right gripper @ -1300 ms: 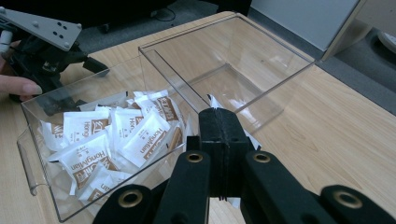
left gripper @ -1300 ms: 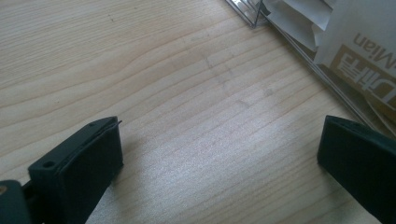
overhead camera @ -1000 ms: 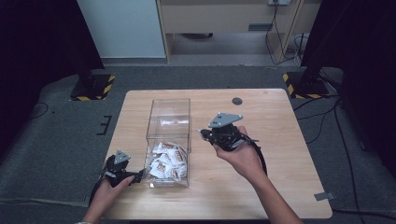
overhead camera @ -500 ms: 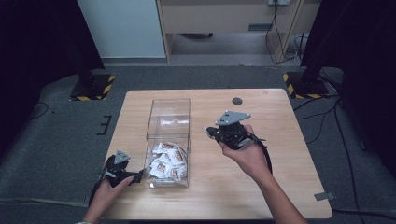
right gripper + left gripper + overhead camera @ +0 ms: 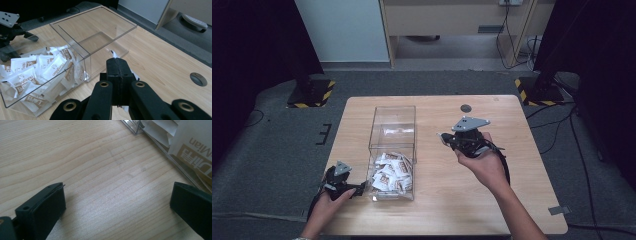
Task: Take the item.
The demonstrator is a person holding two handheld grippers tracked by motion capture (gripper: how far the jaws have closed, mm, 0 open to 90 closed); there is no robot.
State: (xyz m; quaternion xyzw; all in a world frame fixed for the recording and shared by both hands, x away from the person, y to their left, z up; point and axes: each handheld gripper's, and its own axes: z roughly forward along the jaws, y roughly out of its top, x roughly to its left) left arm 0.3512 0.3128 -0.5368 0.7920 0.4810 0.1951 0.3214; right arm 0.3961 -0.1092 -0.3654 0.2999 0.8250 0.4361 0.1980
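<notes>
Small white packet (image 5: 113, 54), pinched in right hand-held gripper (image 5: 116, 62)

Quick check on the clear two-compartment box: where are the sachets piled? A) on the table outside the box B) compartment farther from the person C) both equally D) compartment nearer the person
D: in the high view the sachets fill the near half of the clear box, by the left gripper, while the far half looks almost bare.
</notes>
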